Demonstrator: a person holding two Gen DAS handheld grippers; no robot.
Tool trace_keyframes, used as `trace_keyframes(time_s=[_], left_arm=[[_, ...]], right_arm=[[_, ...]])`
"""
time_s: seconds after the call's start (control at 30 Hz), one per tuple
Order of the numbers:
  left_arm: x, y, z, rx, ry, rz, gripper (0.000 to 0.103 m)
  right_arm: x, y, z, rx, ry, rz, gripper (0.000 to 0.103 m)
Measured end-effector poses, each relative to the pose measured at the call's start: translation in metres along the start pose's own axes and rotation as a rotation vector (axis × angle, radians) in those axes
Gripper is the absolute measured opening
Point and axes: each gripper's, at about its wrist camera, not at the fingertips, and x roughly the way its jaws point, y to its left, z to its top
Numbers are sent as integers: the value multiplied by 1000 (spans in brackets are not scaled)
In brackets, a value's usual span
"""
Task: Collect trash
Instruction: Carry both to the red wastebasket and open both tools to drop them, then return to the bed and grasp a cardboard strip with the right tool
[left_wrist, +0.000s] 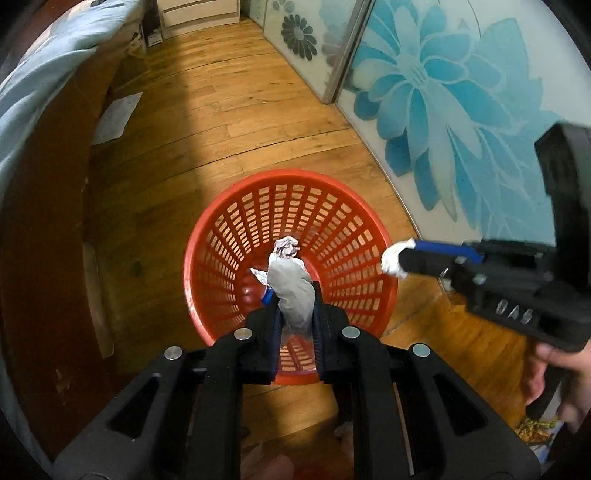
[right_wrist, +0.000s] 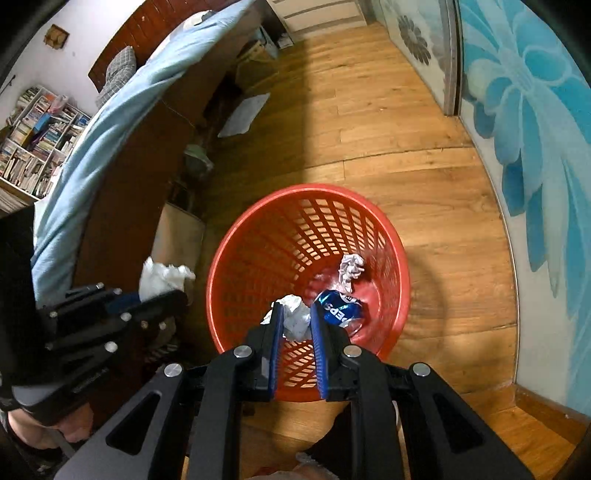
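A red mesh waste basket (left_wrist: 354, 236) stands on the wooden floor; it also shows in the right wrist view (right_wrist: 258, 258). My left gripper (left_wrist: 295, 299) is shut on a grey crumpled paper wad (left_wrist: 291, 291) above the basket mouth; it also appears in the right wrist view (right_wrist: 162, 291) with the wad (right_wrist: 162, 275). My right gripper (right_wrist: 295, 314) is shut on a white crumpled tissue (right_wrist: 297, 317) over the basket; in the left wrist view it (left_wrist: 397, 264) hangs at the basket's right rim with the tissue (left_wrist: 393, 258). Inside lie a blue Pepsi can (right_wrist: 340, 310) and a crumpled paper (right_wrist: 351, 269).
A bed with a light blue cover (right_wrist: 122, 122) and a dark wooden frame (left_wrist: 48, 221) runs along the left. Glass doors with blue flowers (left_wrist: 461, 110) line the right. A paper sheet (left_wrist: 118, 116) lies on the floor by the bed. A bookshelf (right_wrist: 33, 140) stands far left.
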Motion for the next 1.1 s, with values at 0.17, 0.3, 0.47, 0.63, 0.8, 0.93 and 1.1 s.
trace_keyframes(time_s=[0.17,0.3,0.47,0.63,0.8,0.93,1.1], left_arm=[[-12,2,3,8,-27,32,37],[-26,8,9,-18,-68,27,82],[-57,16,13,-18,-103,43,82],[-123,47,14,-108,-204,22,83],[-196,91,6,-186,-336,46,84],[-248,151,-25,-296,-419,98,85],[-294,236,-73,-489,-470,172,85]], right_arm=[[7,-2,2,3,-16,-8,41],[-8,4,12,11,-50,-5,67],[-43,19,27,0,-102,-41,68],[-85,66,52,-105,-153,-52,74],[-132,157,81,-320,-185,-66,84],[-147,244,99,-484,-195,-47,90],[-108,392,88,-801,-161,15,90]])
